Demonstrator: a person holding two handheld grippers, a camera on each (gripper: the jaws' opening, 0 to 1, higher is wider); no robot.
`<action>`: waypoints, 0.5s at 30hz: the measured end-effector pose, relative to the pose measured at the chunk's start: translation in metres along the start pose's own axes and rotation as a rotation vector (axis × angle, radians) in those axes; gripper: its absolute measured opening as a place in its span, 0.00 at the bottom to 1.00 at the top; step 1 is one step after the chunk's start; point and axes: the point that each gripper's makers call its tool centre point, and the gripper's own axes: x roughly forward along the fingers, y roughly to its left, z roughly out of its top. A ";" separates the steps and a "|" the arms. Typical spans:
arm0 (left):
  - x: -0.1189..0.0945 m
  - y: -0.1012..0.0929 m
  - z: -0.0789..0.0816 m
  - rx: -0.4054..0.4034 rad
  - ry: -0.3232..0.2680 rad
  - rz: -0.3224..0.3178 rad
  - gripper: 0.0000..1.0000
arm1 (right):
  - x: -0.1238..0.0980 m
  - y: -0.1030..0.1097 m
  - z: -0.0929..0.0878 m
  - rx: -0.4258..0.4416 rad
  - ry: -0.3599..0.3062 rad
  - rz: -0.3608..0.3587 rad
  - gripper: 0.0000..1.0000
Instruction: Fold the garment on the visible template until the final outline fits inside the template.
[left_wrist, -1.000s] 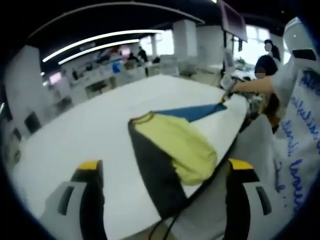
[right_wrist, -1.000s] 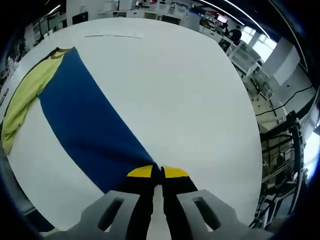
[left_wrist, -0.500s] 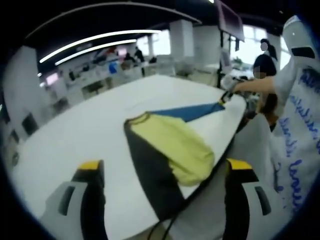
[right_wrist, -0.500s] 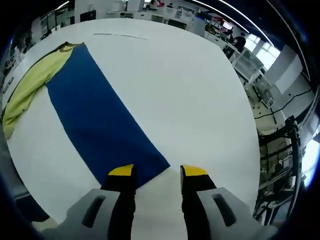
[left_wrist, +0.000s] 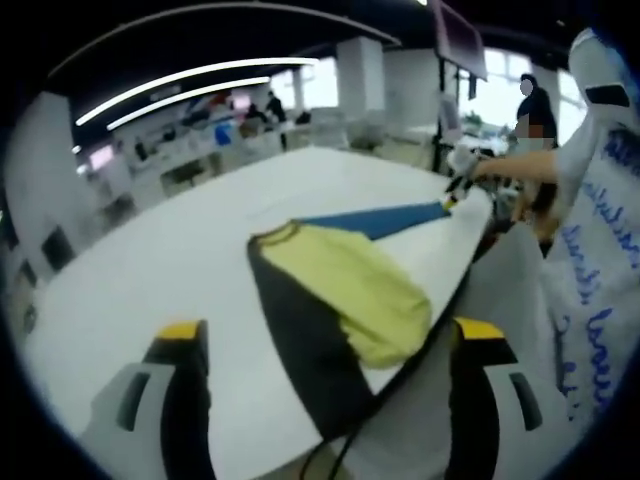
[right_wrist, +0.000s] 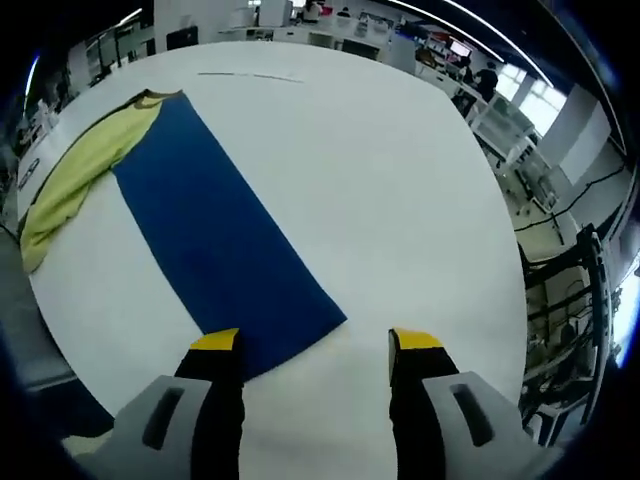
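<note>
The white worktop (right_wrist: 400, 180) sits in a big bright room; the garment (right_wrist: 220, 250) lies flat on it. Both the left tool (left_wrist: 325, 345) and right tool (right_wrist: 315, 345) are wide apart, holding nothing; its dark end (left_wrist: 305, 350) hangs off the edge.

The white surface (left_wrist: 180, 260) is wide and bare over most of its area. In the left gripper view, long ceiling light strips (left_wrist: 190, 85) run overhead, white columns (left_wrist: 365, 75) stand behind the surface, and a dark monitor (left_wrist: 462, 40) hangs at upper right. A person in a white printed garment (left_wrist: 600, 250) stands at the right edge. In the right gripper view, a metal rack (right_wrist: 565, 300) stands beside the surface, with windows (right_wrist: 525, 90) and desks beyond.
</note>
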 end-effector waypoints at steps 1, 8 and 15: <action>0.000 0.000 -0.002 -0.002 0.002 0.001 0.97 | -0.001 0.001 0.001 0.006 -0.005 0.007 0.64; -0.001 0.002 -0.019 0.009 0.048 0.017 0.96 | -0.004 0.007 0.008 0.029 -0.031 0.025 0.73; -0.006 0.010 -0.028 -0.018 0.052 0.030 0.95 | -0.010 0.020 0.009 0.046 -0.036 0.049 0.85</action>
